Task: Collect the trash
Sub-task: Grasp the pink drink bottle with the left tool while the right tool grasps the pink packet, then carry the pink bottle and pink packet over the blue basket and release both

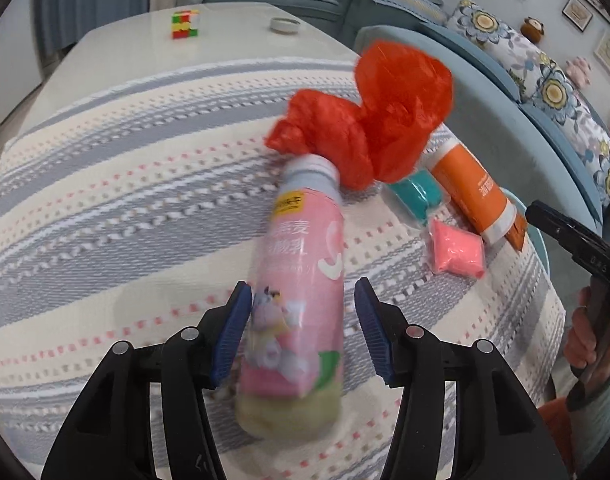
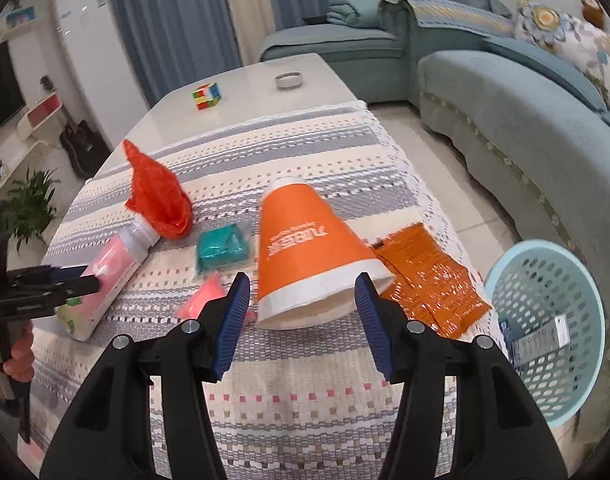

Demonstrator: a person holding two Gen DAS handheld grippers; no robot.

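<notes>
So the right wrist view is the only one that properly shows the basket point(image 2: 545, 328), pale blue with holes in the wall, sitting off the right edge of the table with a couple of small packets already in it. It also shows the crinkly orange wrapper point(image 2: 429, 284) lying flat just right of the cup, plus the fridge, TV and plant over on the left. The left wrist view barely gets any of that, but it gives the close look at the bottle point(image 1: 297, 280) and shows the cushions and framed pictures behind the sofa.

Both views catch the striped cloth point(image 2: 305, 400), the red bag point(image 1: 369, 120) bunched up at the bottle's cap end, the teal packet point(image 1: 417, 196), the pink packet point(image 1: 457, 250) and the puzzle cube point(image 1: 185, 24) on the bare far end of the table.

Left gripper point(image 1: 303, 332): jaws about half open, straddling the pink bottle lying on the cloth. The left pad looks right against the label, the right pad has a clear gap, so it's not clamped.

Right gripper point(image 2: 303, 320): also about half open, with the wide rim of the orange cup point(image 2: 305, 256), lying on its side, between the pads. The right pad overlaps the rim, the left has a gap. Not squeezing it.
</notes>
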